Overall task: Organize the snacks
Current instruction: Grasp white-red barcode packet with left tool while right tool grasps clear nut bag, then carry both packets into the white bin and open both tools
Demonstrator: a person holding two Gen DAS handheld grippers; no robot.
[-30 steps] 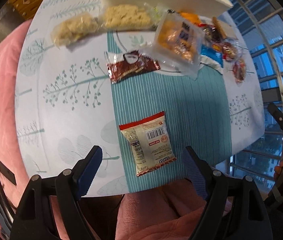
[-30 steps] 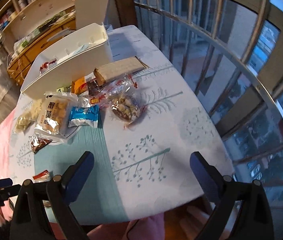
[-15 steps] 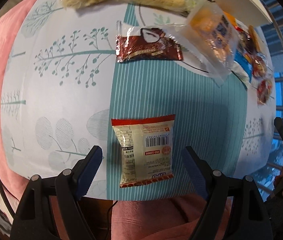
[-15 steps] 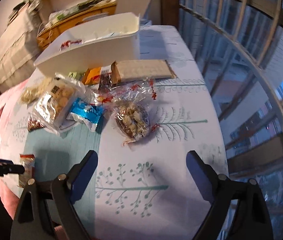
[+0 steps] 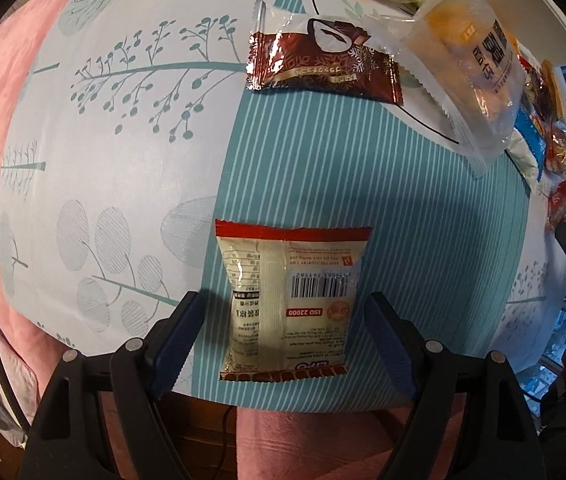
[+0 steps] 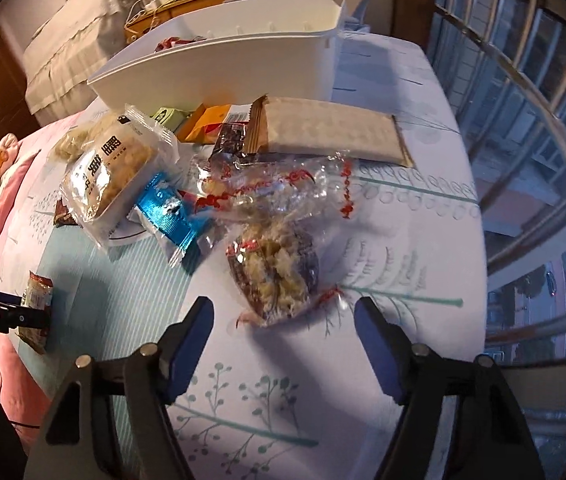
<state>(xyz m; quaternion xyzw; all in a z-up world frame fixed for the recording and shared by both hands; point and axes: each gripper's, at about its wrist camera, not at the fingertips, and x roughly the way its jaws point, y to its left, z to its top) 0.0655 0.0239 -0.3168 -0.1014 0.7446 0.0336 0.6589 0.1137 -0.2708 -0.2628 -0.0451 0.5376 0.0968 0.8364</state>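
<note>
The left gripper (image 5: 283, 330) hangs spread wide over the red-edged packet (image 5: 289, 304) near the table's (image 5: 123, 160) front edge — long axis running straight between the blue pads — while the right gripper (image 6: 283, 338) (also spread) faces the nut bag (image 6: 273, 276).

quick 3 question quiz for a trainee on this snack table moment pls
1. True or false: the left tongs are shut on the red-edged packet.
2. Which snack lies just ahead of the right tongs? A) clear-wrapped round cake B) blue packet C) long beige bar
3. Fill in: the white bin stands ____ the snack pile.

Key: 1 false, open around it. 2 A. 3 behind.
</note>
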